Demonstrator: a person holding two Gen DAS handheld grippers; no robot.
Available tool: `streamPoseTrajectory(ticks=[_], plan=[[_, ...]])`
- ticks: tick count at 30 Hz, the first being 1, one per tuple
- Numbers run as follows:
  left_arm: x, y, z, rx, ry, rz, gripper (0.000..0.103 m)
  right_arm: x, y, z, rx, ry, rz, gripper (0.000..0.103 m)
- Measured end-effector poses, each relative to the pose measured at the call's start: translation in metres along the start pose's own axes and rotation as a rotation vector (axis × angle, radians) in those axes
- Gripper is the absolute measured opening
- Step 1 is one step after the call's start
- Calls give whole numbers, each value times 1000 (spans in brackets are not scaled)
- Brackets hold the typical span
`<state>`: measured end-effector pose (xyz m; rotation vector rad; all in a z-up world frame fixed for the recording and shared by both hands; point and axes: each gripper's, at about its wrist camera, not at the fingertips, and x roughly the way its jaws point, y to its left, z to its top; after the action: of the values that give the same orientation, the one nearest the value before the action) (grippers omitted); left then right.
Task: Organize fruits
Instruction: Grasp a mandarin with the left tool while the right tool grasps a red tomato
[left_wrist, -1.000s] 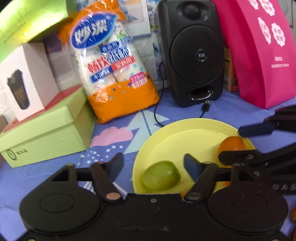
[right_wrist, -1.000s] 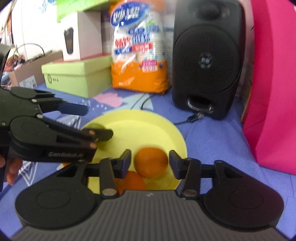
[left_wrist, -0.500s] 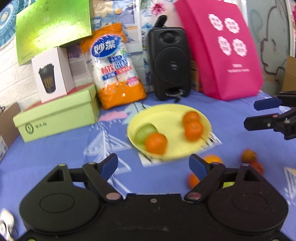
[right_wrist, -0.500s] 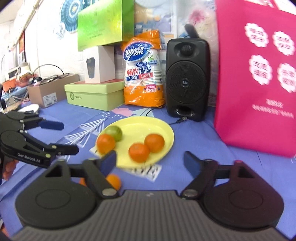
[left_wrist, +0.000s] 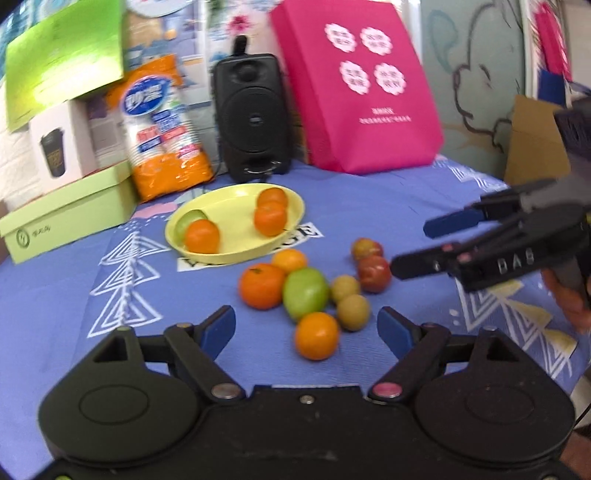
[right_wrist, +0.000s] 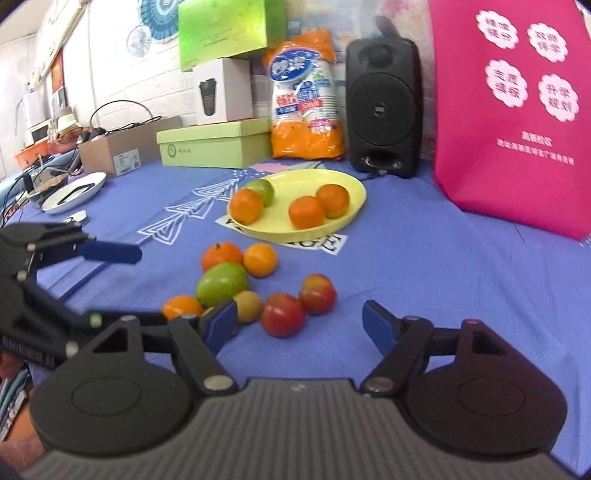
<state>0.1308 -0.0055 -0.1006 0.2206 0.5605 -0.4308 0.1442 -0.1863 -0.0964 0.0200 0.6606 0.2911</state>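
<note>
A yellow plate (left_wrist: 236, 254) (right_wrist: 354, 199) on the blue cloth holds three oranges and a green fruit (left_wrist: 189, 218). In front of it lies a loose cluster: oranges (left_wrist: 261, 285) (left_wrist: 317, 335), a large green fruit (left_wrist: 305, 293) (right_wrist: 221, 282), two small yellow-green fruits (left_wrist: 352, 312), two red fruits (left_wrist: 373, 274) (right_wrist: 283, 314). My left gripper (left_wrist: 306, 325) is open and empty, just short of the cluster. My right gripper (right_wrist: 299, 325) is open and empty, near the red fruits; it also shows in the left wrist view (left_wrist: 417, 243).
Behind the plate stand a black speaker (left_wrist: 253, 118), an orange bag of paper cups (left_wrist: 162, 125), a pink bag (left_wrist: 354, 85), and green and white boxes (left_wrist: 70, 210). A cardboard box (right_wrist: 125, 149) and a white dish (right_wrist: 74, 192) lie at far left.
Both grippers have pulled back from the plate, empty and open. The loose fruit cluster in front of the plate has come into view.
</note>
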Motion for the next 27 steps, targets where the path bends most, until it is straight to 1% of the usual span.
streamPoseTrajectory(ticks=[3, 7, 9, 10, 11, 12, 13, 15, 17, 24, 25, 26, 27], plan=[[12, -10, -3, 22, 33, 3, 70, -4, -4, -2, 11, -6, -9, 75], [25, -12, -8, -3, 76, 4, 70, -9, -6, -3, 16, -17, -3, 75], [29, -11, -8, -10, 76, 4, 68, -8, -5, -2, 9, -12, 3, 75], [30, -11, -8, -16, 76, -4, 60, -7, -3, -2, -3, -3, 3, 75], [30, -10, -8, -24, 78, -15, 56, -4, -1, -2, -18, 11, -3, 75], [31, -9, -6, -28, 77, -24, 46, 0, 2, -2, -37, 26, -12, 74], [33, -7, -5, -31, 80, -30, 44, 4, 5, -2, -58, 43, -19, 72], [35, -4, -4, -39, 84, -36, 44, 13, 8, -2, -87, 74, -33, 58], [34, -2, -3, -38, 86, -39, 44, 20, 9, -3, -87, 91, -28, 56], [31, -4, -3, -11, 92, -23, 43, 34, 19, -3, -124, 109, -15, 55], [31, -4, -4, -15, 91, -24, 43, 35, 20, -3, -130, 110, -18, 54], [32, -3, -4, -21, 90, -27, 43, 37, 22, -3, -137, 113, -17, 49], [33, -2, -4, -27, 91, -30, 43, 39, 23, -2, -142, 116, -18, 46]])
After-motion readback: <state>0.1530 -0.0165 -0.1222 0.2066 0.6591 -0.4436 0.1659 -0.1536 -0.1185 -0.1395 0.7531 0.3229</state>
